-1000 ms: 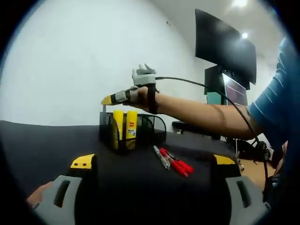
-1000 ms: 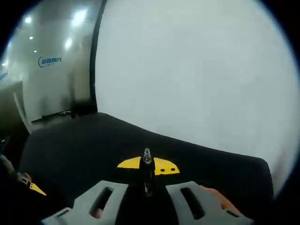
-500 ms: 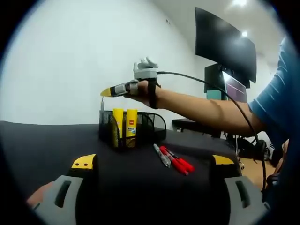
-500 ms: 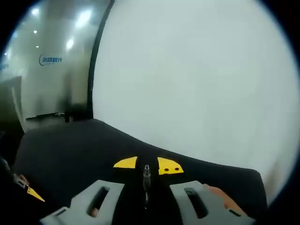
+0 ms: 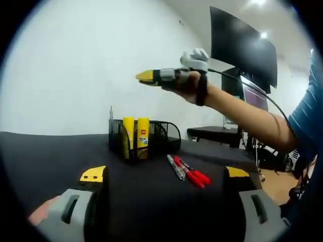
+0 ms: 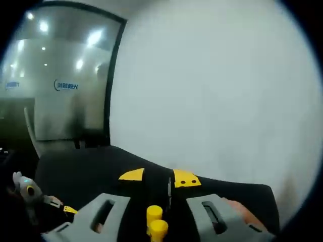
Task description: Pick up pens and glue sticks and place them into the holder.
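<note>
left gripper (image 5: 161, 176): your fingers (image 5: 93, 175) sat spread wide apart, released, low over the dark worktop (image 5: 50, 156), with nothing between them.
right gripper (image 5: 147, 76): seen in the left gripper view, you held it up above the holder, well clear of it, yellow tips pointing left. In the right gripper view (image 6: 159, 177) the yellow tips stood a narrow gap apart with a thin dark line in that gap; can't tell whether that was something gripped or whether they were clenched.
holder (image 5: 151, 138): black mesh, upright on the worktop, past your left fingers.
glue sticks (image 5: 135, 136): two yellow ones stood upright side by side in the holder's left part; their tops (image 6: 155, 222) also showed low in the right gripper view.
pen in holder (image 5: 111, 113): thin tip poked up at the holder's left edge.
pens on worktop (image 5: 189, 172): one grey and two red lay together just right of the holder, not in it.
monitor (image 5: 242, 48): dark, on the wall at upper right.
</note>
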A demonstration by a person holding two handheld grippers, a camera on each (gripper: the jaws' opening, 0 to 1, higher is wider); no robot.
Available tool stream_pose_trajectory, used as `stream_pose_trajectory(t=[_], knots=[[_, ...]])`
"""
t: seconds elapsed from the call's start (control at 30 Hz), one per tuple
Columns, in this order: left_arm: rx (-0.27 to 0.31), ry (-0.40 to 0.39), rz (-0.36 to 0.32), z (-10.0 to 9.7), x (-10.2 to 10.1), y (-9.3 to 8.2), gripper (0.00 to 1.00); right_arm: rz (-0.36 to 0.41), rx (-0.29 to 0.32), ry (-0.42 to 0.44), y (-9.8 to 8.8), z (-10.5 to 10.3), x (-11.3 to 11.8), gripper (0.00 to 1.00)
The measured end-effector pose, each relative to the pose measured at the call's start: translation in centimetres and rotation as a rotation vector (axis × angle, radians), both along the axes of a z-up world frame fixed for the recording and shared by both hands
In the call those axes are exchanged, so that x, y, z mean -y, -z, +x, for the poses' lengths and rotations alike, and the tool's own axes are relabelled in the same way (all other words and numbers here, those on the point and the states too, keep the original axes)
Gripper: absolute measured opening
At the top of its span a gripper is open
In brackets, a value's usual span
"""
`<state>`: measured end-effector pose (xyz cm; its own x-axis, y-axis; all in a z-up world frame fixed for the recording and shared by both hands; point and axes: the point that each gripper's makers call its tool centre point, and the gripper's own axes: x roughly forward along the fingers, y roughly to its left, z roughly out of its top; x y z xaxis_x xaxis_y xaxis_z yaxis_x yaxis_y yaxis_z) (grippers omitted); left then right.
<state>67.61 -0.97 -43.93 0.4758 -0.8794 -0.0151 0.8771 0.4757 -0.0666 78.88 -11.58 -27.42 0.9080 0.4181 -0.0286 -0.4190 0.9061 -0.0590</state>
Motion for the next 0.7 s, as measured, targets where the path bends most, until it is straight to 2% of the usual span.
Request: stream_pose_trajectory(t=[0.07, 0.13, 0.3, 0.4, 0.5, 0.6, 0.7], knots=[[-0.021, -0.017, 0.015, 0.4, 0.0, 0.3, 0.86, -0.041, -0.025, 0.036, 0.5, -1.2, 1.0, 0.16], [-0.026, -0.039, 0.034, 0.6, 0.1, 0.5, 0.82, -0.039, -0.010, 0.055, 0.6, -2.6, 1.7, 0.16], [-0.068, -0.084, 0.129, 0.6, 0.3, 1.8, 0.63, 0.058, 0.015, 0.088, 1.0, -5.5, 3.1, 0.16], [-0.100, -0.068, 0.118, -0.1, 1.4, 1.3, 0.58, 0.118, 0.024, 0.103, 1.9, -7.2, 3.7, 0.16], [-0.129, -0.081, 0.144, 0.0, 2.5, 1.0, 0.52, 0.184, 0.031, 0.119, 3.1, -8.7, 4.4, 0.15], [-0.127, -0.106, 0.176, 0.5, 3.2, 0.9, 0.40, 0.207, 0.034, 0.134, 4.7, -10.1, 4.9, 0.15], [-0.132, -0.110, 0.203, 0.6, 4.0, 0.9, 0.37, 0.221, 0.026, 0.158, 6.5, -11.0, 5.7, 0.15]])
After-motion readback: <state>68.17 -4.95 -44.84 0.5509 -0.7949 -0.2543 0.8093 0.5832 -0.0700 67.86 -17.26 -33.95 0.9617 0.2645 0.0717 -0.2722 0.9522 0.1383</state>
